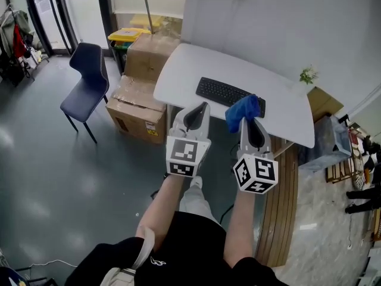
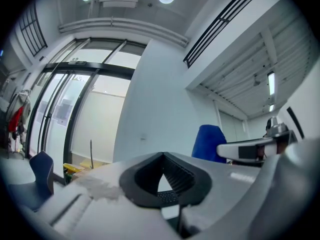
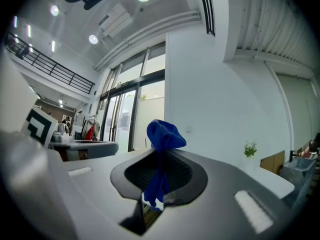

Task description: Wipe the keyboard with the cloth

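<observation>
Seen from above, a person held a two-jaw gripper in each hand at the near edge of a white table (image 1: 196,61). The right gripper (image 1: 246,121) was clamped on a bunched blue cloth (image 1: 243,112), which stuck up past the jaw tips and trailed back between them. The left gripper (image 1: 203,107) had its jaws brought together at the tips with nothing held between them. A black keyboard (image 1: 229,94) lay on the table just ahead of both tools, its long axis running crosswise to them, left to right, with a slight slant. Its right end sat directly beyond the cloth-bearing right gripper, which was the nearer of the two. The left gripper pointed at the keyboard's left half, and the keys showed through the gap behind its closed tips. The cloth overlapped the keyboard's right end from above, but whether it touched the keys could not be told. To wipe, the cloth would likely need to come down and sweep leftward along that long axis. Left of the tools and beyond the table stood taped cardboard boxes (image 1: 138,107), shut, a yellow-lidded bin (image 1: 126,36) and a dark blue chair (image 1: 89,79). A small potted plant (image 1: 308,75) stood at the table's far right.
</observation>
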The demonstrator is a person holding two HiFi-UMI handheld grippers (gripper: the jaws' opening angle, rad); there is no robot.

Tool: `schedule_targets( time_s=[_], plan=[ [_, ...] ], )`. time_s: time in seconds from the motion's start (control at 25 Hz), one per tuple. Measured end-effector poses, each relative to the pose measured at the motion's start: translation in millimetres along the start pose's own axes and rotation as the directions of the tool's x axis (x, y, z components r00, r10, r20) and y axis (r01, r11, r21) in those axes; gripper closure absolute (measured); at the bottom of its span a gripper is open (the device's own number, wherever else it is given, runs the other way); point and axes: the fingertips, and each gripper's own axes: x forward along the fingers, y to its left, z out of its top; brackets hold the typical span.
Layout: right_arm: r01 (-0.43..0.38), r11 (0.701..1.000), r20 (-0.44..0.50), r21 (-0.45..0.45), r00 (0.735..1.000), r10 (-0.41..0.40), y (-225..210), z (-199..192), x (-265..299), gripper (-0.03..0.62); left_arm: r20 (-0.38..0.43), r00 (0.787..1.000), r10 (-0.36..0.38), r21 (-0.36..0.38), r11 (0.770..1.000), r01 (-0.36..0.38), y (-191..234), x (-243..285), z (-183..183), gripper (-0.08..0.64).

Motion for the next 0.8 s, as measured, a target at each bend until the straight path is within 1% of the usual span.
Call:
schedule_targets(
  time_s=[0.12,0.2,0.32,0.44,0.6,0.8],
  plan=[
    [-0.019,1.000,0.026,0.002,0.999,0.019,-13,8,30,0.551,0.011,1.000,0.024,0.006,1.000,-0.024,15,29,4,0.574],
    [-0.033,0.999,0.025,-0.006,0.999,0.033,-26,7,49,0.551,0.018,0.999,0.038,0.008,0.999,-0.038,22,50,2,0.574],
    [-0.045,0.999,0.025,-0.012,0.999,0.045,-49,6,78,0.551,0.010,0.999,0.048,0.003,0.999,-0.048,32,87,-11,0.574],
    [-0.062,0.998,0.013,-0.006,0.998,0.062,-74,3,115,0.551,-0.007,0.998,0.063,-0.023,0.998,-0.063,41,129,-23,0.574],
    [-0.104,0.994,-0.027,0.042,0.994,0.105,-112,-18,177,0.551,-0.043,0.995,0.086,-0.015,0.996,-0.087,50,196,-36,0.574],
    [-0.169,0.980,-0.045,0.105,0.984,0.174,-153,-39,247,0.552,-0.091,0.992,0.091,0.017,0.996,-0.090,57,275,-53,0.574]
  ],
)
